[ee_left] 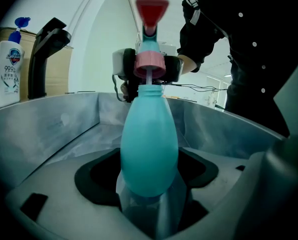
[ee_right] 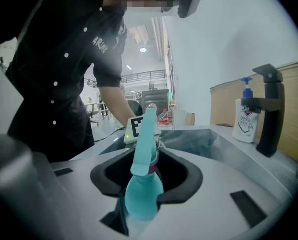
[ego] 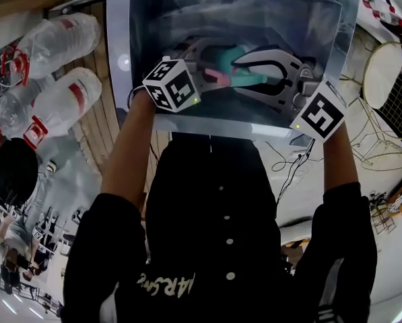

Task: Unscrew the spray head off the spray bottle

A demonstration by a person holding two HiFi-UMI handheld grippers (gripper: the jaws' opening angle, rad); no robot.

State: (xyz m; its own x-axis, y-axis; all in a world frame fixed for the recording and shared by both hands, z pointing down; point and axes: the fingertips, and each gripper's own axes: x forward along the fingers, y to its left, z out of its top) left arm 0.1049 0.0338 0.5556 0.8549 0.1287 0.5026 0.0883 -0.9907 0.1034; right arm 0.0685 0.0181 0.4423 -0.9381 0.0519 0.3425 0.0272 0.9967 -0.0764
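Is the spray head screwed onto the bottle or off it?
Off: the spray head sits clear above the bottle, whose neck is open; only its thin tube dips in.

Over the sink (ego: 118, 39): one teal spray bottle (ee_left: 149, 144), one spray head (ee_left: 149, 64). Beside the sink: one black faucet (ee_left: 44, 54), one soap pump bottle (ee_left: 8, 69), three clear plastic bottles (ego: 62, 99).

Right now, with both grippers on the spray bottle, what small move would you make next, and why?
I would probably have the right gripper pull the spray head straight away from the bottle along its axis. Its pink collar already sits clear of the open neck, with only the thin dip tube bridging the gap, so more twisting looks unneeded.
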